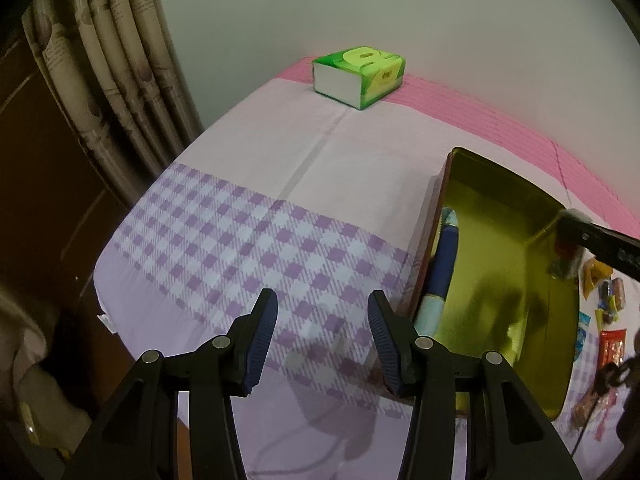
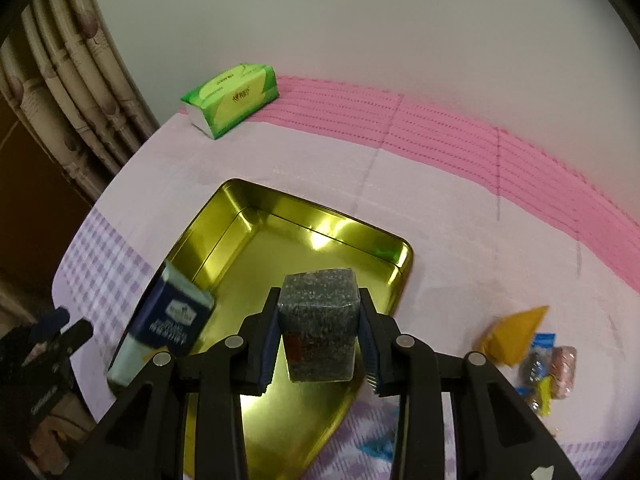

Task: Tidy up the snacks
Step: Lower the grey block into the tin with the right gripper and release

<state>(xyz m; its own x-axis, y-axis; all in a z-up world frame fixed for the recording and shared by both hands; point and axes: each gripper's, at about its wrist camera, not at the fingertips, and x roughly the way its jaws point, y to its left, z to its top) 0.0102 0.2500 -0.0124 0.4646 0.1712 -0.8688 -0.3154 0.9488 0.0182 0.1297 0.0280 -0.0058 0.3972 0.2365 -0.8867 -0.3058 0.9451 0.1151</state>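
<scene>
My right gripper [image 2: 319, 300] is shut on a dark speckled block-shaped snack pack [image 2: 320, 320] and holds it above the open gold tin [image 2: 304, 236]. A blue and pale-blue box [image 2: 168, 324] leans at the tin's left wall. In the left wrist view my left gripper [image 1: 323, 340] stands open over the purple checked cloth with nothing between its fingers, just left of the gold tin [image 1: 504, 280] and the blue box [image 1: 442, 264]. The right gripper's dark body [image 1: 596, 238] shows at that view's right edge.
A green tissue pack [image 1: 360, 76] lies at the far end by the wall. Several loose wrapped snacks [image 2: 516, 336] lie on the cloth right of the tin, also seen as small packets [image 1: 608, 300]. A curtain [image 1: 112, 80] hangs at the left, past the surface's edge.
</scene>
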